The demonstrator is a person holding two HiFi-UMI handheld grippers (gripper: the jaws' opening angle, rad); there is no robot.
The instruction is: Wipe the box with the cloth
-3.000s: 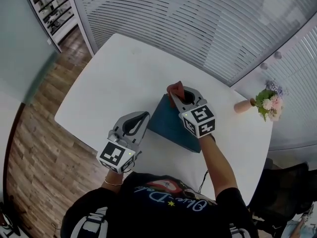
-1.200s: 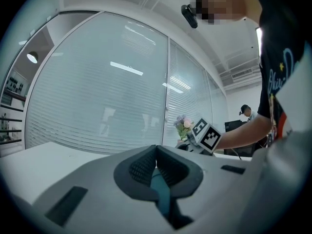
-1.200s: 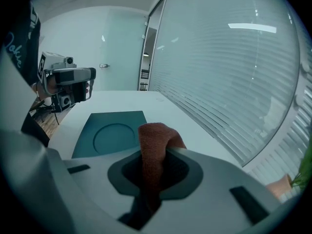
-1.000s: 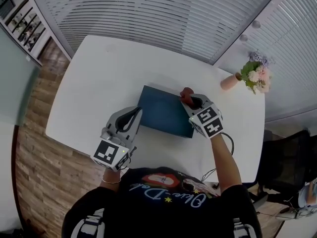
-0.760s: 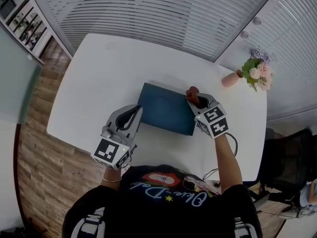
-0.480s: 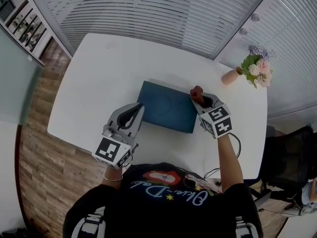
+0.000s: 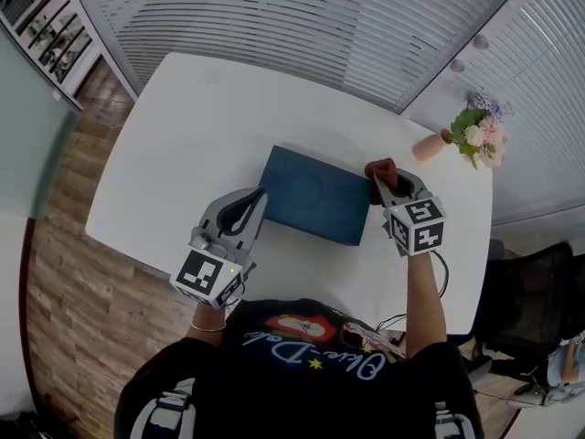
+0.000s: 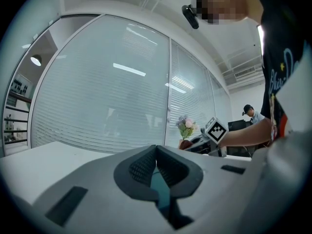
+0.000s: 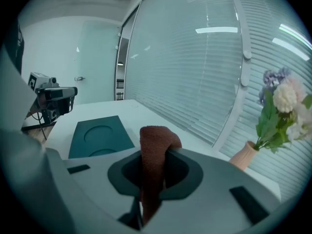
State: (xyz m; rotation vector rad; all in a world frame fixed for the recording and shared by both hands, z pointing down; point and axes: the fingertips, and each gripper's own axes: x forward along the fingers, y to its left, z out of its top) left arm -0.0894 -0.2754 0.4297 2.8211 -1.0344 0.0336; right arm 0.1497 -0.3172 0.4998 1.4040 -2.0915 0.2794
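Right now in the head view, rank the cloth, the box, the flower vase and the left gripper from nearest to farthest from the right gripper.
1. cloth: clamped in the jaws of the right gripper.
2. box: just to its left.
3. flower vase: beyond it, to the right.
4. left gripper: across the box, at its left edge.

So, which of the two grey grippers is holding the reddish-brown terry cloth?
The right gripper: the reddish-brown terry cloth is pinched between its jaws, beside the dark teal box. The left gripper has its jaws together, empty.
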